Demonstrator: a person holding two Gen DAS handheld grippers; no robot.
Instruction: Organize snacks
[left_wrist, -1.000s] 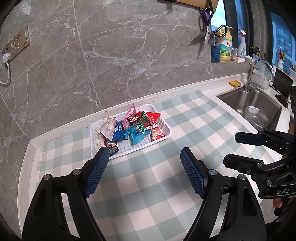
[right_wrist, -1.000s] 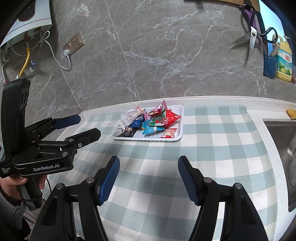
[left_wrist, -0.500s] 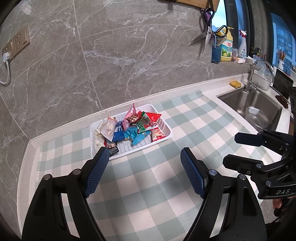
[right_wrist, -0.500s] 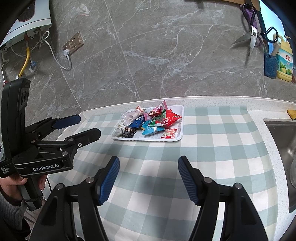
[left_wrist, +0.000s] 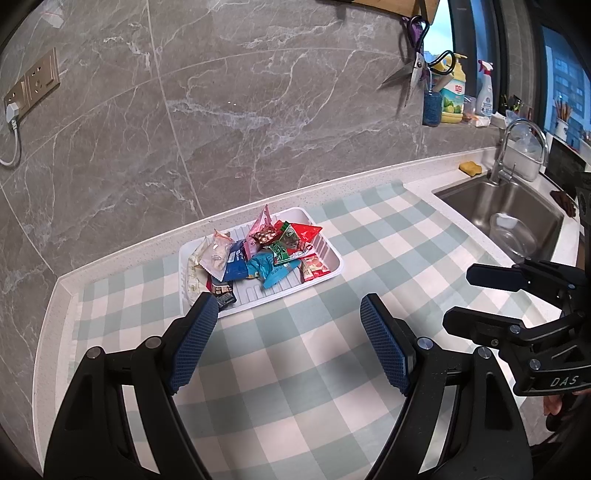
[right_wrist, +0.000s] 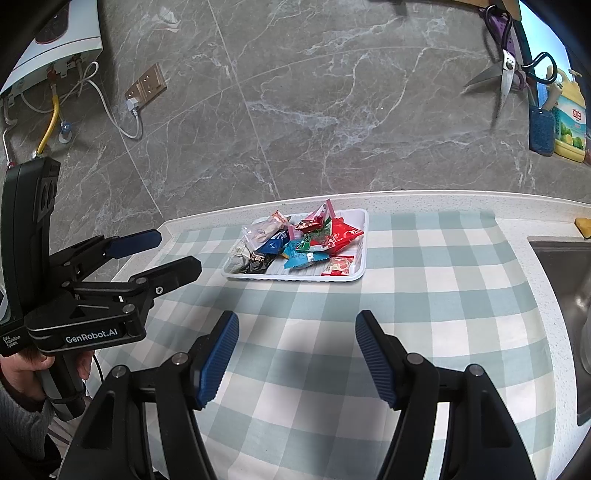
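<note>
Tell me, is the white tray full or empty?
Full: the white tray holds a heap of snack packets piled on each other.

right tongs (right_wrist: 297, 354): open, empty | left tongs (right_wrist: 173, 251): open, empty | snacks (right_wrist: 301, 242): piled in white tray (right_wrist: 360, 258)

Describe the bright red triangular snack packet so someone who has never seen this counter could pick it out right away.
Start at the checked cloth on the counter; near the wall sits a white tray heaped with snack packets. The red triangular packet lies on top of the heap at the end nearer the sink. It is the largest plain red piece, puffed and pointed, unlike the flat blue packets beside it.
</note>
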